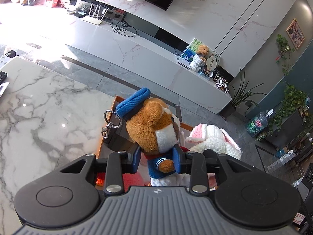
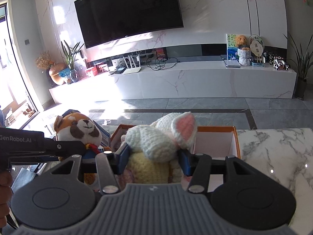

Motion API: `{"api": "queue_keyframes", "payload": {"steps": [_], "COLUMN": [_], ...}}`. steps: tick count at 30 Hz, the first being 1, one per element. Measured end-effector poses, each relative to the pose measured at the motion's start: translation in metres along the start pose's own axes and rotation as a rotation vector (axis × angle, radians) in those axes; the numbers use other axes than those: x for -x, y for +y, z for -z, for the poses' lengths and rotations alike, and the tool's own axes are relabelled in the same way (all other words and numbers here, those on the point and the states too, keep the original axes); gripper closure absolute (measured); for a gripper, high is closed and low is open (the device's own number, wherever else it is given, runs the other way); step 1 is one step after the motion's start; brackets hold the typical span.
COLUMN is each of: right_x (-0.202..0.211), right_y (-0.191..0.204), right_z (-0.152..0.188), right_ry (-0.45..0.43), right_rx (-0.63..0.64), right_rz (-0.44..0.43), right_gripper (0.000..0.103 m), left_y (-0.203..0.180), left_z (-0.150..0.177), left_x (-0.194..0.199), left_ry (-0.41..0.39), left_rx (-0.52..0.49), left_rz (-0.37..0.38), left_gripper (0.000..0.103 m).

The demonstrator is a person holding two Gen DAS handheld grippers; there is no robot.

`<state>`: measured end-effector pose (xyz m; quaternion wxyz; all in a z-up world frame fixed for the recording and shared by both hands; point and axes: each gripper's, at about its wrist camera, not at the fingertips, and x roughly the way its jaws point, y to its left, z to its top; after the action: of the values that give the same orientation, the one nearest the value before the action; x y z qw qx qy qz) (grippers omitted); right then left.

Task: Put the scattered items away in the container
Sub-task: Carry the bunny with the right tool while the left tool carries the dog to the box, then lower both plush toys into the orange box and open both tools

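My left gripper (image 1: 158, 156) is shut on a brown plush dog (image 1: 154, 129) with a blue cap, blue sailor jacket and metal key clip; it holds the dog upright over the orange-rimmed box (image 1: 115, 105). My right gripper (image 2: 154, 160) is shut on a white crocheted rabbit (image 2: 162, 137) with pink ears and a yellow body, above the same box (image 2: 215, 143). The dog (image 2: 78, 131) and the left gripper's arm show at the left of the right wrist view. The rabbit (image 1: 213, 141) shows right of the dog in the left wrist view.
The box stands on a white marble table (image 1: 39, 107) near its far edge. A remote (image 1: 3, 76) lies at the table's left. Beyond are a grey tiled floor, a long white TV cabinet (image 2: 195, 78), a wall TV and potted plants (image 1: 242, 96).
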<state>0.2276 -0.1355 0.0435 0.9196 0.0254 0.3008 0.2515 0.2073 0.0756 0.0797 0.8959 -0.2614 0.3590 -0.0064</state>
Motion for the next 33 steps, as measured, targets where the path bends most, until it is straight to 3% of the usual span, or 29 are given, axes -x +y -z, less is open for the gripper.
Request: {"api": "queue_keyframes", "payload": {"steps": [11,16,25,30,33], "right_x": [-0.051,-0.062,-0.023,-0.017,-0.022], "right_y": [-0.009,-0.012,-0.022,-0.044,-0.054], "right_z": [0.014,0.027,0.016,0.004,0.006], "right_ry": [0.112,0.154,0.098,0.153,0.18], "right_rx": [-0.039,-0.039,-0.019,-0.052,-0.062], "right_rz": [-0.011,-0.013,-0.055,-0.077,-0.034], "right_gripper": [0.048,0.047,0.047,0.047,0.047], "left_y": [0.016,0.016,-0.016,-0.019,-0.013], "left_z": [-0.002,-0.001,-0.004,-0.007,-0.006], "left_x": [-0.048,-0.058,-0.041,-0.062,-0.083], "left_ry": [0.132,0.152,0.147,0.305,0.396], "left_rx": [-0.046,-0.078,-0.188,-0.139,-0.092], "left_rz": [-0.046,-0.044,0.058,0.122,0.124], "left_gripper": [0.065,0.065,0.065,0.065,0.065]}}
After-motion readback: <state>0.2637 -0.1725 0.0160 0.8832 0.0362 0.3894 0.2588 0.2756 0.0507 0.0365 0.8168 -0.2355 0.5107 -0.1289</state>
